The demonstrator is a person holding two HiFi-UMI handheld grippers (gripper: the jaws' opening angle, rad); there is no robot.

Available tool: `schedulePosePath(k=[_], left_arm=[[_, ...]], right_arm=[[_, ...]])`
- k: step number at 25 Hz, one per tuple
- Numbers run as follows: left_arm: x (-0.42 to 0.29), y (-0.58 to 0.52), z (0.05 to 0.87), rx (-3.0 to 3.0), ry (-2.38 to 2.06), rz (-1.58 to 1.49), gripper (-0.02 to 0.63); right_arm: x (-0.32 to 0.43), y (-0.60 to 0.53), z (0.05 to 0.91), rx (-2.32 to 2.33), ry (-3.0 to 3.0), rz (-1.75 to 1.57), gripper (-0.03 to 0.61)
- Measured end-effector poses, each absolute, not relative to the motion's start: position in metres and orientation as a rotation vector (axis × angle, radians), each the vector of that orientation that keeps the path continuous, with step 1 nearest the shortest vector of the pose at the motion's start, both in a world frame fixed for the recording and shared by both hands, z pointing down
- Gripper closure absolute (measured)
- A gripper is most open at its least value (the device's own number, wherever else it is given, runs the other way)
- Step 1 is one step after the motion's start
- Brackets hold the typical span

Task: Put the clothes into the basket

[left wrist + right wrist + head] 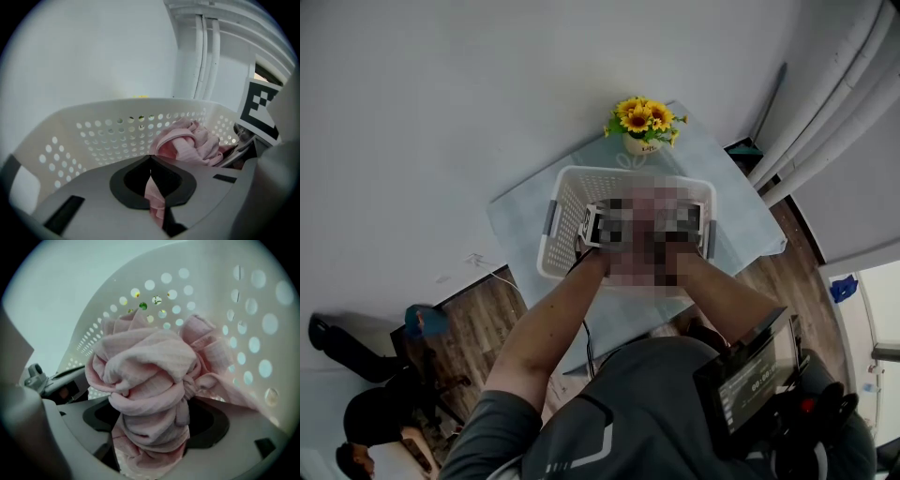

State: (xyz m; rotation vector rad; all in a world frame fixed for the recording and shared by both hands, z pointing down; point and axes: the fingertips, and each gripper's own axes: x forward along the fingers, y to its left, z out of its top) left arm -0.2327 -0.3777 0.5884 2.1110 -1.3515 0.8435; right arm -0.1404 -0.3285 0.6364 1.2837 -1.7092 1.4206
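Both grippers reach down into the white perforated basket [567, 192] on the table; a mosaic patch covers them in the head view. My left gripper [151, 177] is shut on a thin fold of the pink garment [187, 143], which bunches ahead of it against the basket wall [117, 133]. In the right gripper view the same pink garment [150, 376] is a thick wad filling the gap of my right gripper [154, 432], whose jaws stand wide and do not visibly squeeze it. The right gripper's marker cube [260, 110] shows beside the cloth.
A pot of sunflowers [643, 127] stands just behind the basket on the pale blue tablecloth [741, 220]. White curtains [844, 112] hang at the right. A dark chair and bag [384, 394] sit on the wooden floor at the lower left.
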Motion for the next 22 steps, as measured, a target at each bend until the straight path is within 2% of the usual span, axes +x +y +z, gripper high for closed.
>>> schedulePosePath(k=[9, 17, 22], left_arm=[[-0.241, -0.377, 0.519, 2.12, -1.527, 0.615, 0.604], [-0.23, -0.351, 0.457, 2.065, -1.673, 0.459, 0.604], [-0.254, -0.326, 0.414, 2.057, -1.818, 0.314, 0.604]], right_arm=[[-0.147, -0.323, 0.582, 1.194, -1.8, 1.536, 0.167], [-0.142, -0.318, 0.515, 1.043, -2.056, 1.408, 0.167], [-0.163, -0.319, 0.455, 0.926, -2.336, 1.166, 0.167]])
